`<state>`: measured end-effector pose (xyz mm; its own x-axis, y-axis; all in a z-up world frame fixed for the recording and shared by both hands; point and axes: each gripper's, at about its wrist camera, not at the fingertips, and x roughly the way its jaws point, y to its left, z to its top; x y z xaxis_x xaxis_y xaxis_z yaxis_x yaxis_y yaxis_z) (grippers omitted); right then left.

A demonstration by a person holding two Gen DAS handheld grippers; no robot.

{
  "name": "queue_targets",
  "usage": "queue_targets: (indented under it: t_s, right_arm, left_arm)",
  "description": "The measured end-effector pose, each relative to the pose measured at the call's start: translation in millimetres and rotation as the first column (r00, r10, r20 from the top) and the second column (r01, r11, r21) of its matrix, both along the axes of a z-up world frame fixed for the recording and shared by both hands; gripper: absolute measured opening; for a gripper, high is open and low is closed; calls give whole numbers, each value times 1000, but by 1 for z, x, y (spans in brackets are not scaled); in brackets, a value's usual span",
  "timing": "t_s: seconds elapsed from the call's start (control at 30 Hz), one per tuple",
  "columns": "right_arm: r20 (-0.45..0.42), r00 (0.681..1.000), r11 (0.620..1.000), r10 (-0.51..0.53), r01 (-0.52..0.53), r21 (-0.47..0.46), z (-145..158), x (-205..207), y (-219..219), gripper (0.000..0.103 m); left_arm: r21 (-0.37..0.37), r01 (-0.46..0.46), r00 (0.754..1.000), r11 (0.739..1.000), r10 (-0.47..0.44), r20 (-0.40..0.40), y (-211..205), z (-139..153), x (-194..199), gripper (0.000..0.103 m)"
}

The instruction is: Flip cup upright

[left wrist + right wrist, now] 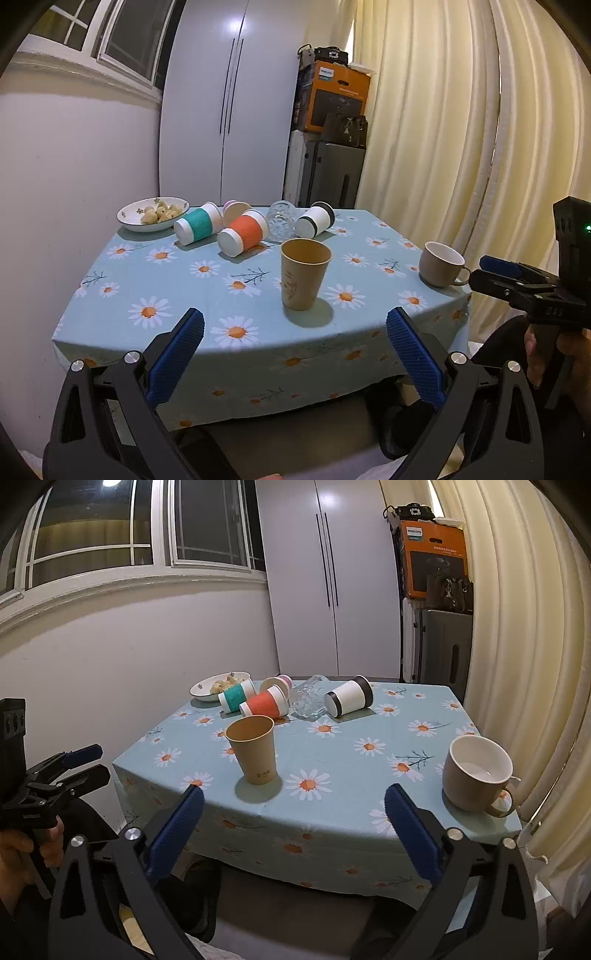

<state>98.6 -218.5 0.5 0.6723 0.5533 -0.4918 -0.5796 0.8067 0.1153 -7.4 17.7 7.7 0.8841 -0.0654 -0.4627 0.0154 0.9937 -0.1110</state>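
A tan paper cup [304, 272] stands upright near the table's front edge; it also shows in the right wrist view [254, 748]. A beige mug [440, 264] [476, 772] stands upright at the front right corner. At the back lie several cups on their sides: teal-sleeved [197, 225] [236, 695], orange-sleeved [243, 232] [265, 703], white with black band [315, 219] [349, 695], pink [236, 209] [276, 684], and a clear glass [280, 220] [307, 698]. My left gripper [295, 332] and right gripper [294, 810] are open, empty, held off the table's front edge.
A bowl of food [152, 213] [218, 685] sits at the back left. The table has a blue daisy cloth [177, 280] [351, 768]. Curtains [461, 129] hang on the right, a wall on the left, a wardrobe and stacked boxes [332, 96] behind.
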Motion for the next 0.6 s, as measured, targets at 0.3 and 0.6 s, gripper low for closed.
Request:
queue_targets:
  t_s: [0.3, 0.6]
  right_arm:
    - [-4, 1000, 1000, -11, 11, -13, -2, 0, 2, 98]
    - [-1, 1000, 999, -5, 5, -35, -4, 0, 7, 98]
  left_arm:
    - [19, 2, 1000, 1000, -1, -16, -6, -3, 6, 96]
    - [21, -1, 1000, 1000, 1, -26, -8, -4, 8, 96]
